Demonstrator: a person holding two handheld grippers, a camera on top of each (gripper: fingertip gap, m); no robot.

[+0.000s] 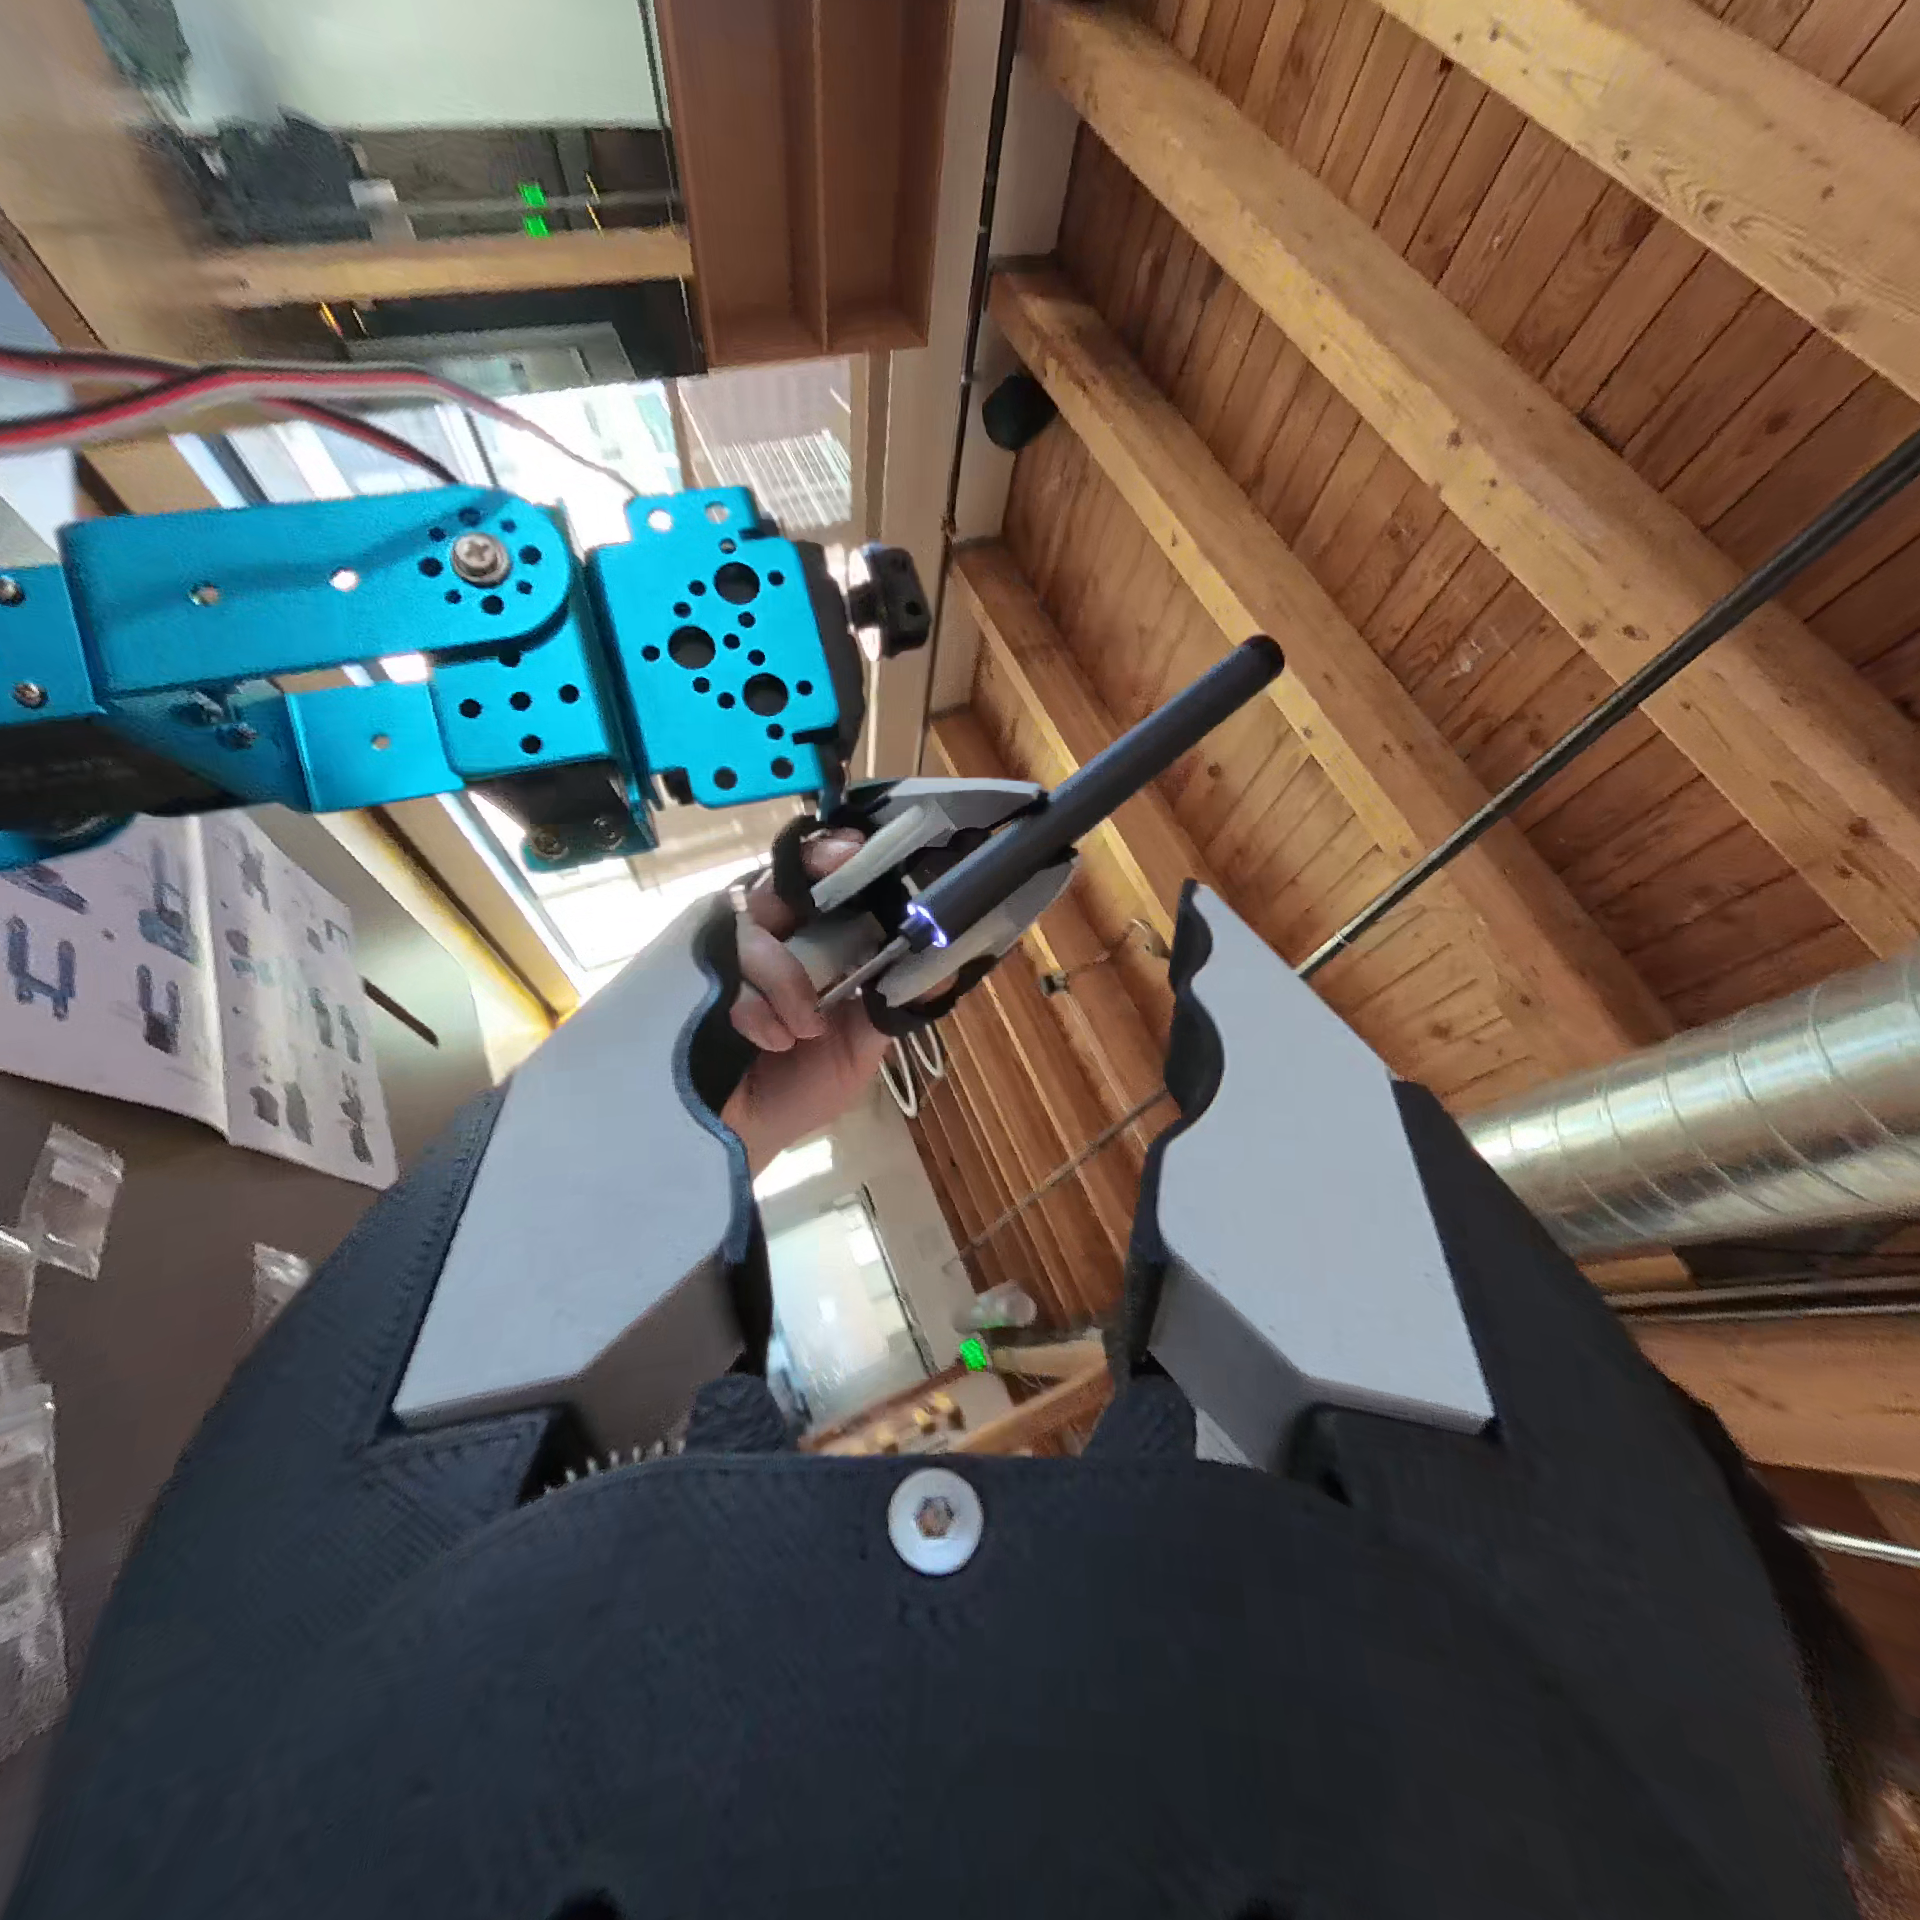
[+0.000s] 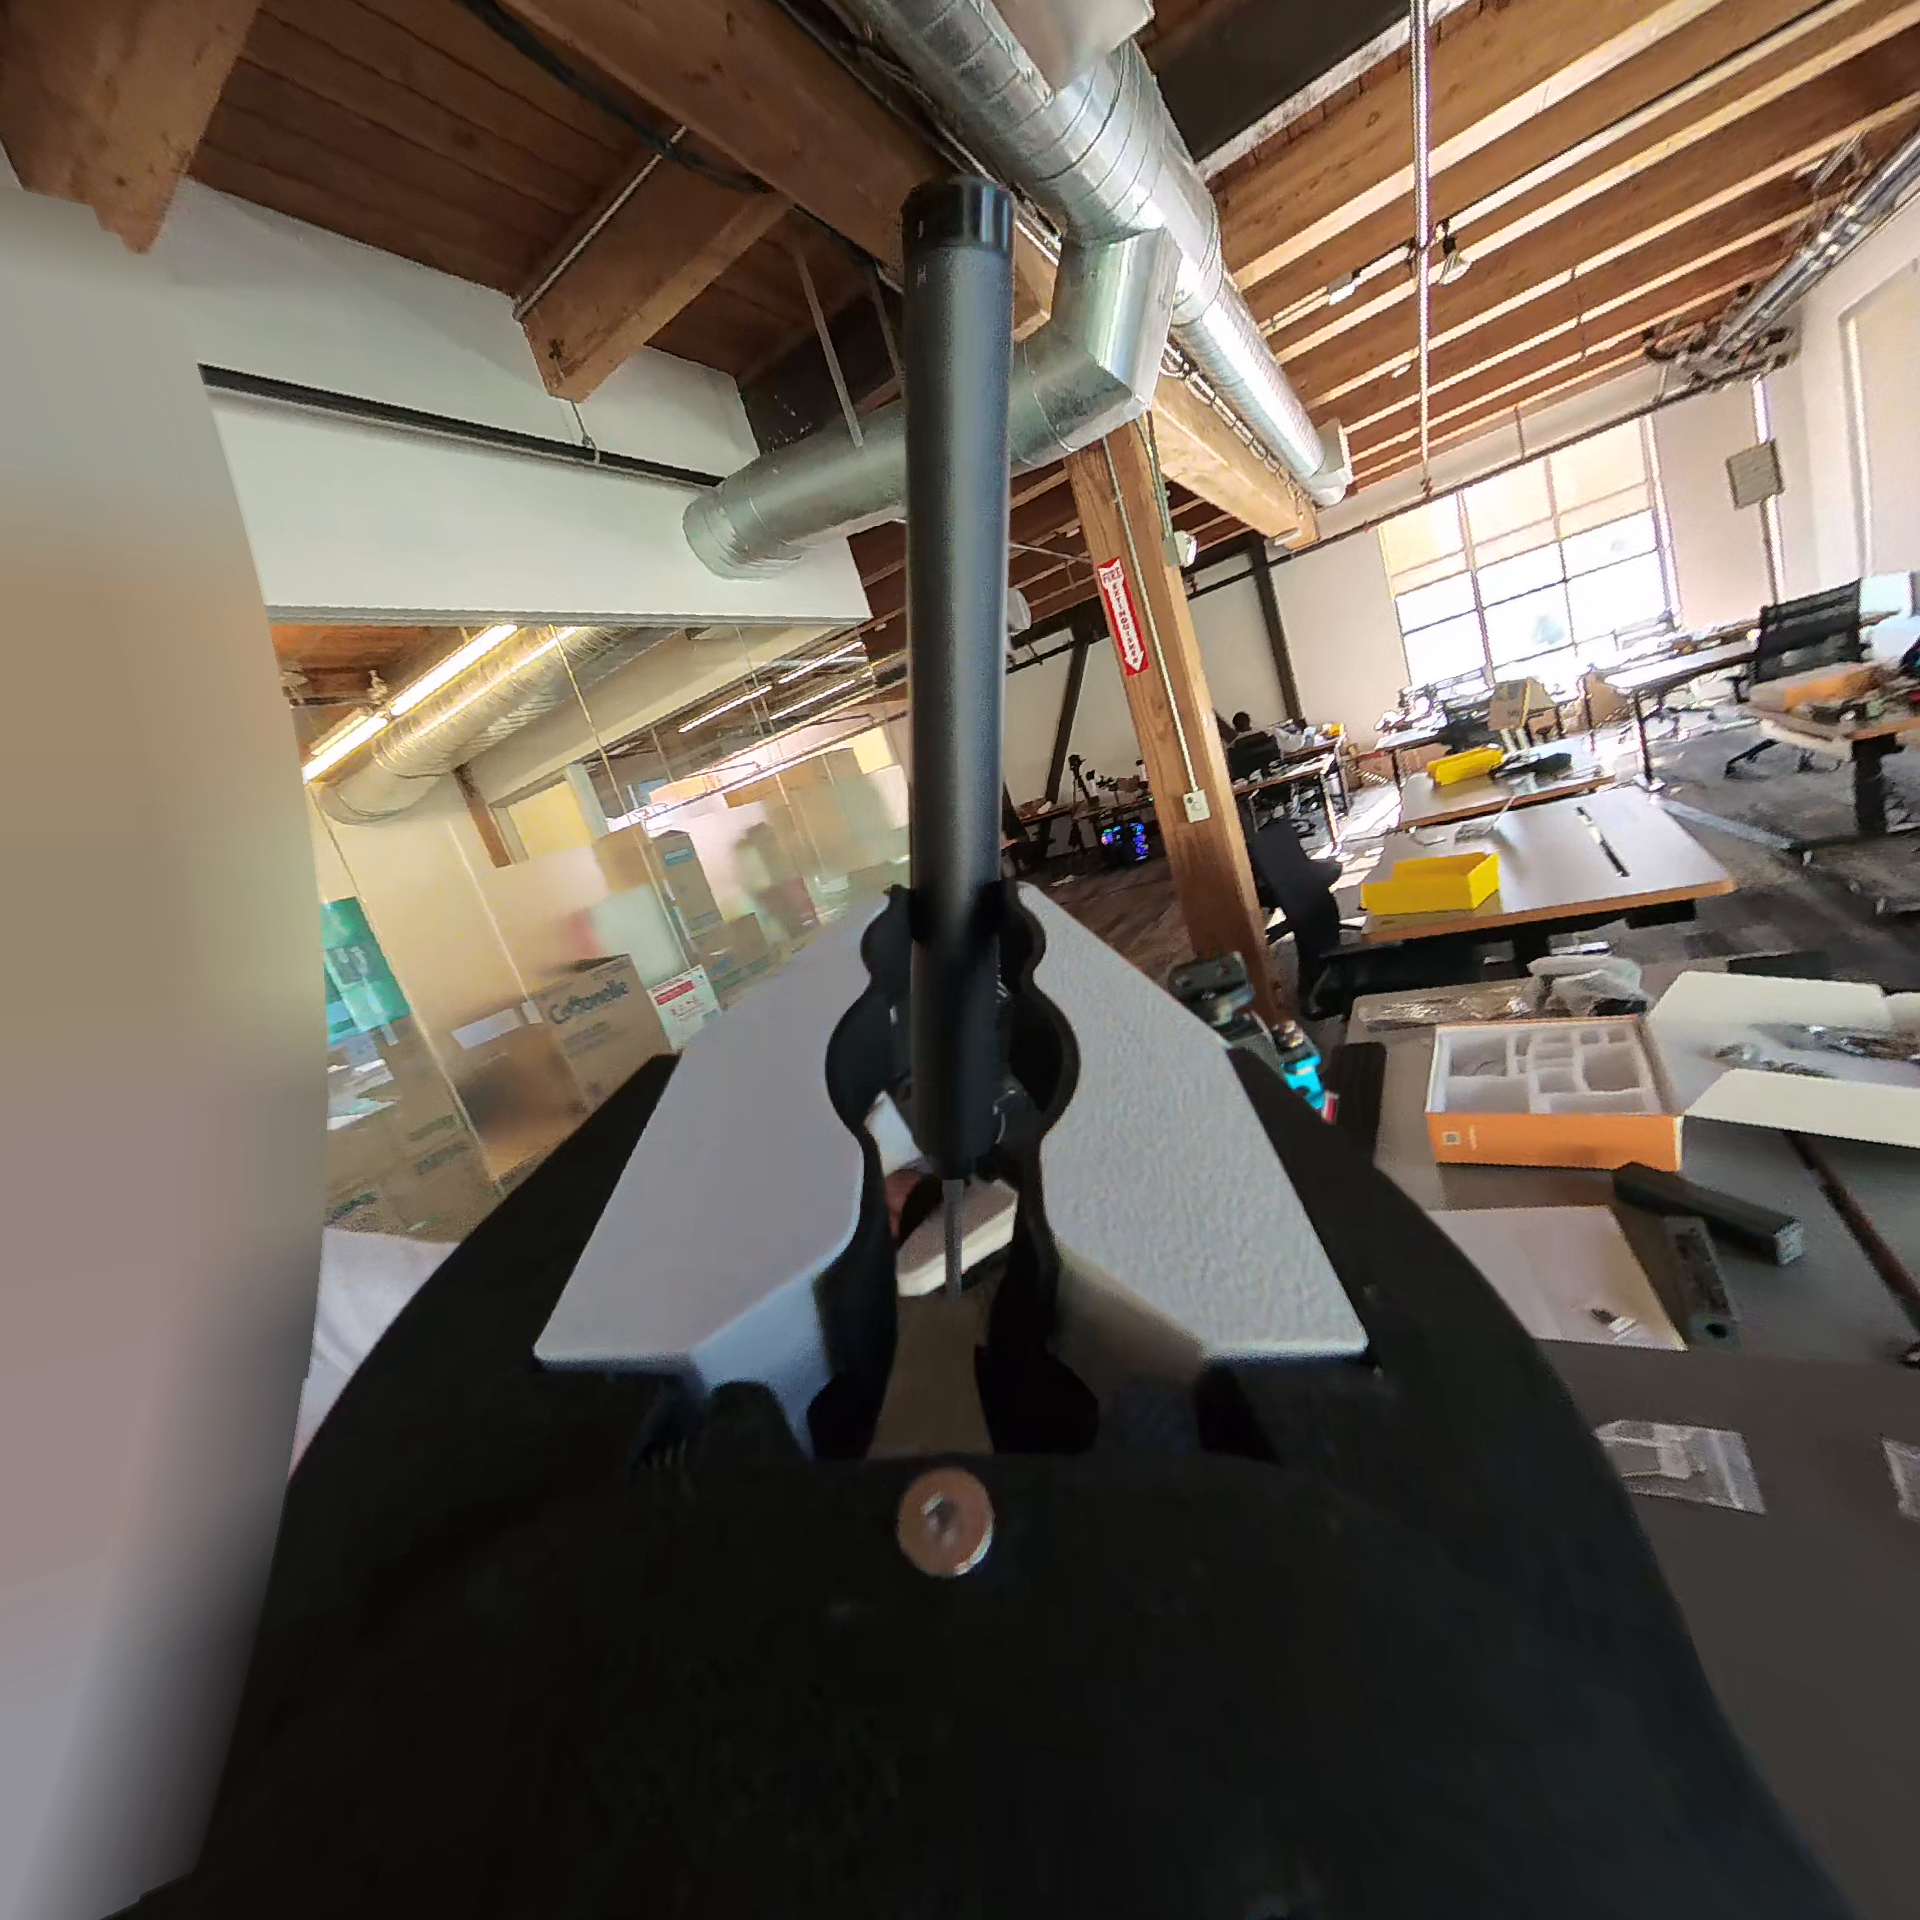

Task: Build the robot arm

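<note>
Grey-padded, black-bodied left gripper [image 1: 961,1049] with fingers spread wide apart, nothing between them, tilted up toward a ceiling of wooden planks and beams [image 1: 1455,436]. Beyond its fingertips, the right gripper [image 1: 935,904] in a person's hand [image 1: 800,997], clamped tight on a slim dark grey pen-shaped electric screwdriver [image 1: 1091,795] with a small light glowing near the bit end. Thin metal bit [image 1: 857,982] pointing down and left toward the hand, blunt end of the handle aimed up and right toward the beams. Just above and left of that, close to the screwdriver but apart from it, a blue anodised metal robot arm bracket [image 1: 665,644] full of round holes, with red, white and black wires [image 1: 239,400] trailing from it. At lower left, a printed paper sheet [image 1: 187,977] and small clear plastic bags [image 1: 62,1205] on a dark tabletop [image 1: 197,1247]. At right, a shiny ribbed metal duct [image 1: 1714,1112].

From the right wrist view, same right gripper [image 2: 956,997] closed on the screwdriver [image 2: 951,623], handle standing nearly upright between the fingertips, bit [image 2: 953,1236] running back toward the gripper body. On the dark table [image 2: 1662,1662] to the right: an open orange box with white foam insert [image 2: 1548,1091], a black bar-shaped tool [image 2: 1704,1226], clear bags [image 2: 1678,1465]. Farther off, a yellow tray [image 2: 1434,883] on a desk, a wooden post [image 2: 1164,727], glass-walled rooms at left.
</note>
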